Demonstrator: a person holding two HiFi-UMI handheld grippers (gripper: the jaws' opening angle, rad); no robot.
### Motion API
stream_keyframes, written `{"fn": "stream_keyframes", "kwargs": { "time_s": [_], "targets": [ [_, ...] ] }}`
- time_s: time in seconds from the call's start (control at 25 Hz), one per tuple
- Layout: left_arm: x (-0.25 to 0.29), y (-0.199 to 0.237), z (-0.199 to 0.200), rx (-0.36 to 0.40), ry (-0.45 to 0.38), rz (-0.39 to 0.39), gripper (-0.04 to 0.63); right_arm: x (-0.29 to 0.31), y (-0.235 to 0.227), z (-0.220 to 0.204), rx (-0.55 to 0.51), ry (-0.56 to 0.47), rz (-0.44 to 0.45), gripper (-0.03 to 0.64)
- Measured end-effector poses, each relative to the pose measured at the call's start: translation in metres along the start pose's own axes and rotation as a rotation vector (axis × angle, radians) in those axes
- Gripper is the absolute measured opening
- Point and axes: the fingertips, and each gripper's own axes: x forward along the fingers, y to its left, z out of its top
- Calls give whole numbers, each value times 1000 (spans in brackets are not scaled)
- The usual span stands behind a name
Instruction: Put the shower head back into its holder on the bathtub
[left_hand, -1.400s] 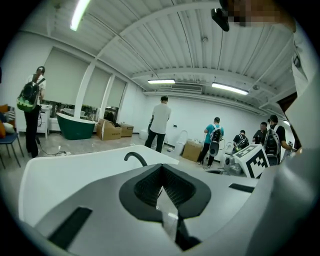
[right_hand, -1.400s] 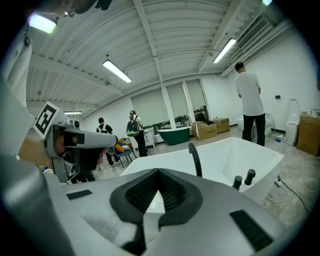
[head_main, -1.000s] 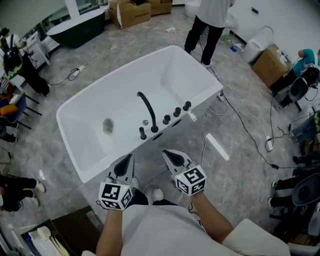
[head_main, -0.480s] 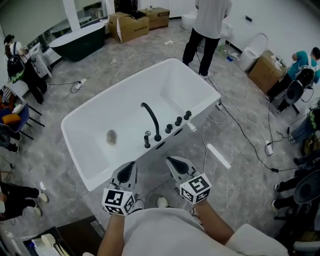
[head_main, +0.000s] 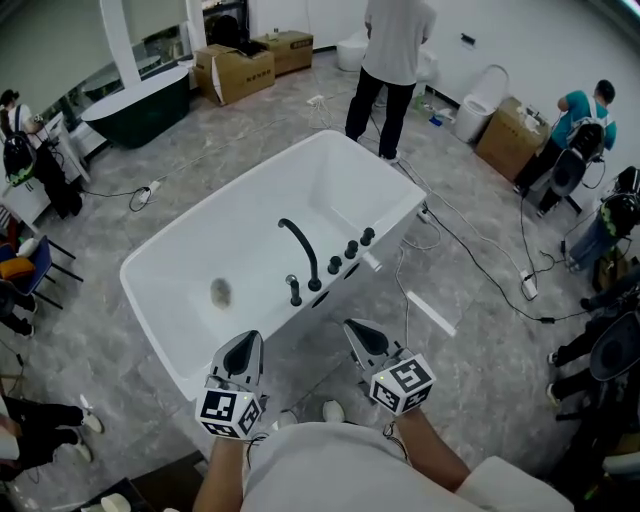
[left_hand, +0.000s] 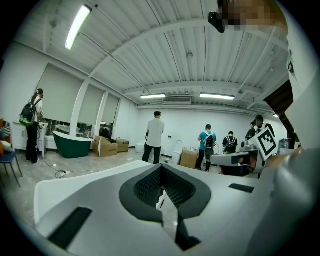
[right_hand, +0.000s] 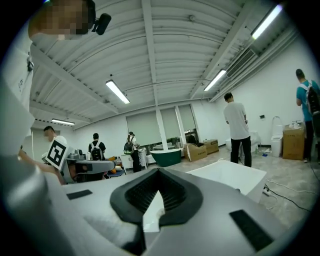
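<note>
The white bathtub (head_main: 190, 265) stands on the grey floor in front of me in the head view. On its near rim are a curved black spout (head_main: 300, 250), a row of black knobs (head_main: 350, 250) and a short black upright piece (head_main: 293, 290). I cannot tell whether that piece is the shower head. My left gripper (head_main: 244, 346) (left_hand: 161, 189) and right gripper (head_main: 361, 333) (right_hand: 157, 189) hang side by side short of the rim, both shut with nothing in them. The right gripper view shows a tub corner (right_hand: 235, 175) past the jaws.
A person in a white top (head_main: 390, 60) stands at the tub's far end. Cables (head_main: 470, 250) and a white strip (head_main: 430, 312) lie on the floor to the right. Cardboard boxes (head_main: 235, 70) and a dark green tub (head_main: 140, 105) stand behind; more people are at both sides.
Both grippers have risen and sit lower in the head view, a little farther from the tub's rim and wider apart. Their jaws stay shut. The whole view has shifted.
</note>
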Motion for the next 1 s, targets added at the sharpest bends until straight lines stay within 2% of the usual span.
{"fn": "stream_keyframes", "kwargs": {
  "time_s": [0.64,1.0],
  "targets": [
    [-11,12,1,11,0,-31,11,-5,15,5,-34,1,-55,17],
    [-8,14,1,24,10,-17,11,-1,15,7,-49,8,-52,17]
  ]
}}
